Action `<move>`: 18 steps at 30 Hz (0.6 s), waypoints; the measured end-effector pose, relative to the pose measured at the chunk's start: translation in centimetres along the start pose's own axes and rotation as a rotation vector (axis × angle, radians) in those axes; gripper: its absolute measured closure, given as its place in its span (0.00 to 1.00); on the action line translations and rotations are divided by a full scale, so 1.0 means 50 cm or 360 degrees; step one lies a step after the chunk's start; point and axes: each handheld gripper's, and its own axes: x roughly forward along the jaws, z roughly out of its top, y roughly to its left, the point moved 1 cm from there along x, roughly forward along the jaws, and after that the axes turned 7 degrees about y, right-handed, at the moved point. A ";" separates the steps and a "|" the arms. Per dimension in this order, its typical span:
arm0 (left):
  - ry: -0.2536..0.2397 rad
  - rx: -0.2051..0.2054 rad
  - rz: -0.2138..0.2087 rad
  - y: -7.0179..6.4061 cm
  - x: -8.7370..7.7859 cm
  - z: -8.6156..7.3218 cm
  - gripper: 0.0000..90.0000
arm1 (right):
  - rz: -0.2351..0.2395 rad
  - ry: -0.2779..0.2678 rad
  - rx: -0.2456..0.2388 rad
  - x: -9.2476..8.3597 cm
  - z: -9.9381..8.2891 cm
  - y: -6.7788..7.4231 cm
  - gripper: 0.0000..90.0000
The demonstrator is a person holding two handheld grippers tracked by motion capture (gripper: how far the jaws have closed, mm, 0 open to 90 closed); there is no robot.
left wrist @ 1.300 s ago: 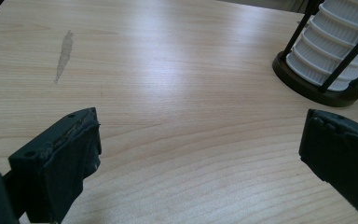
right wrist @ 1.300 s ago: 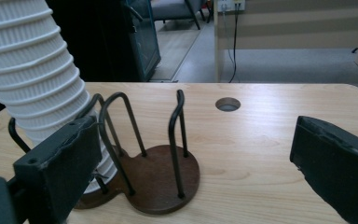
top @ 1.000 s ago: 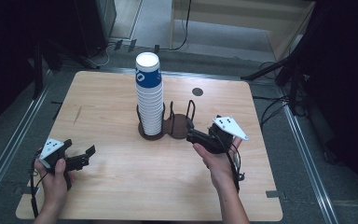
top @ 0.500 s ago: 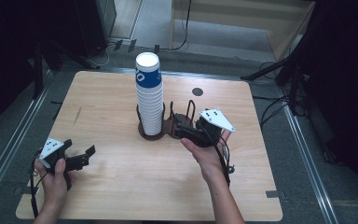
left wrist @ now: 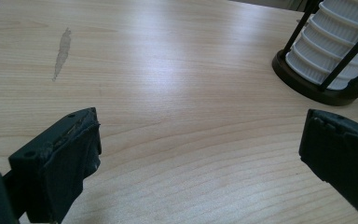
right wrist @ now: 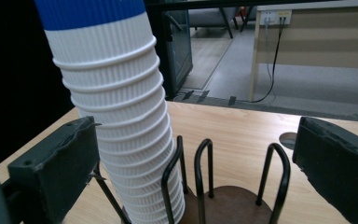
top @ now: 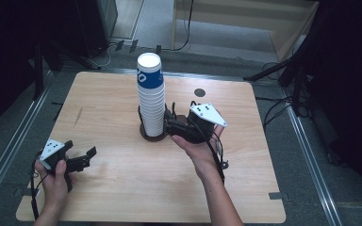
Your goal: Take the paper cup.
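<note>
White ribbed paper cup stack (top: 152, 101), blue top, stood in left ring of black wire holder (right wrist: 223, 186) at table (top: 122, 197) centre. My right gripper (top: 169, 126) spread wide, just right of stack. My left gripper (top: 82, 157) spread, near-left, well apart.

A light wooden table (top: 122, 188) with rounded corners carries a dark wire cup holder (top: 153, 134) near its middle, holding a tall stack of white ribbed paper cups (top: 152, 101), with a small dark round hole (top: 199, 92) near the far edge.
</note>
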 end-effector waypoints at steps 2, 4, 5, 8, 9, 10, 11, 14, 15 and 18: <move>0.0000 0.0000 0.0000 0.000 0.000 0.000 0.00 | 0.0003 -0.0004 -0.0005 0.001 0.001 0.001 0.00; -0.0001 -0.0001 0.0000 0.000 0.000 0.000 0.00 | 0.0014 -0.0010 -0.0006 0.003 0.006 0.007 0.00; -0.0002 -0.0001 -0.0001 0.000 0.000 0.000 0.00 | 0.0016 -0.0011 -0.0011 0.004 0.009 0.010 0.00; -0.0002 -0.0002 -0.0001 0.000 0.000 0.000 0.00 | 0.0032 -0.0016 -0.0023 0.007 0.017 0.022 0.00; 0.0003 0.0001 -0.0003 0.000 0.001 0.000 0.00 | 0.0036 -0.0017 -0.0027 0.008 0.019 0.025 0.00; 0.0004 0.0002 -0.0003 0.000 0.001 0.000 0.00 | 0.0038 -0.0018 -0.0029 0.009 0.020 0.027 0.00; 0.0004 0.0002 -0.0003 0.000 0.001 0.000 0.00 | 0.0038 -0.0018 -0.0029 0.009 0.020 0.027 0.00; 0.0003 0.0001 -0.0005 0.000 0.001 0.000 0.00 | 0.0053 -0.0025 -0.0034 0.014 0.026 0.038 0.00; -0.0001 -0.0002 -0.0007 0.000 0.002 0.001 0.00 | 0.0052 -0.0030 -0.0041 0.020 0.029 0.045 0.00; 0.0002 -0.0002 -0.0008 0.000 0.002 0.001 0.00 | 0.0063 -0.0028 -0.0045 0.025 0.035 0.052 0.00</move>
